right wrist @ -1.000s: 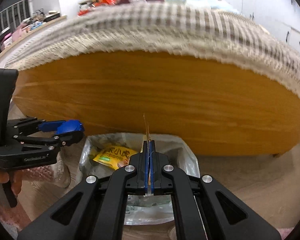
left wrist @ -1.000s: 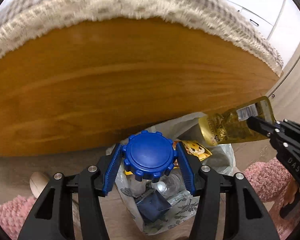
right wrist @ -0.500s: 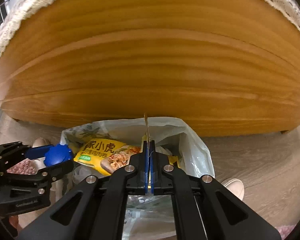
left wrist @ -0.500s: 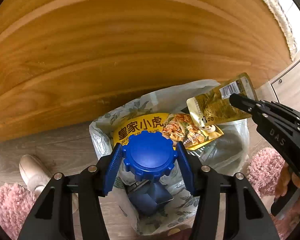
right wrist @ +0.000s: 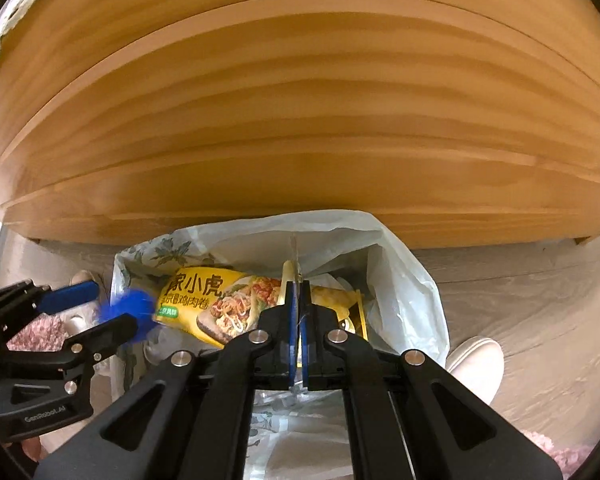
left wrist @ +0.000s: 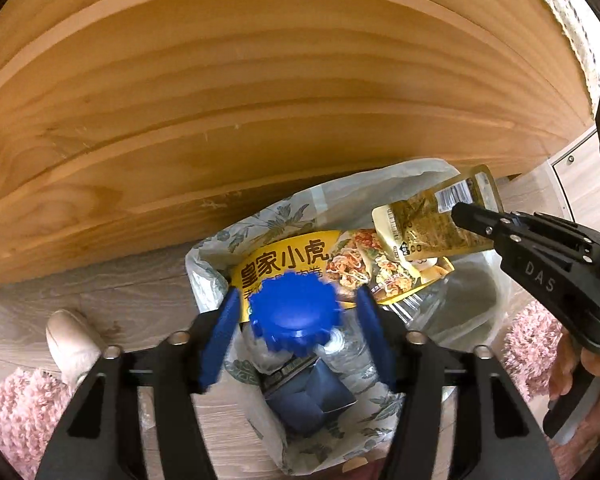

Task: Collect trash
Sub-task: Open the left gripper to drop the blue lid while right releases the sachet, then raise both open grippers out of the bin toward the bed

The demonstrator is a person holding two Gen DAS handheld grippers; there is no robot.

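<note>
A blue ridged cap, motion-blurred, sits between the fingers of my left gripper, whose jaws are opening; gaps show on both sides of the cap. It hangs over the open floral trash bag. My right gripper is shut on a gold foil pouch above the bag's mouth, seen edge-on in the right wrist view as a thin pouch edge. A yellow snack packet and a dark blue carton lie inside the bag.
A wooden bed frame rises right behind the bag. The bag stands on a wood floor between two pale slippers, with pink rugs on either side. A hand holds the right gripper.
Both grippers dropped toward the bag and tilted down. The left jaws widened and the blue cap came free, blurring as it slips. The right gripper kept its hold on the pouch.
</note>
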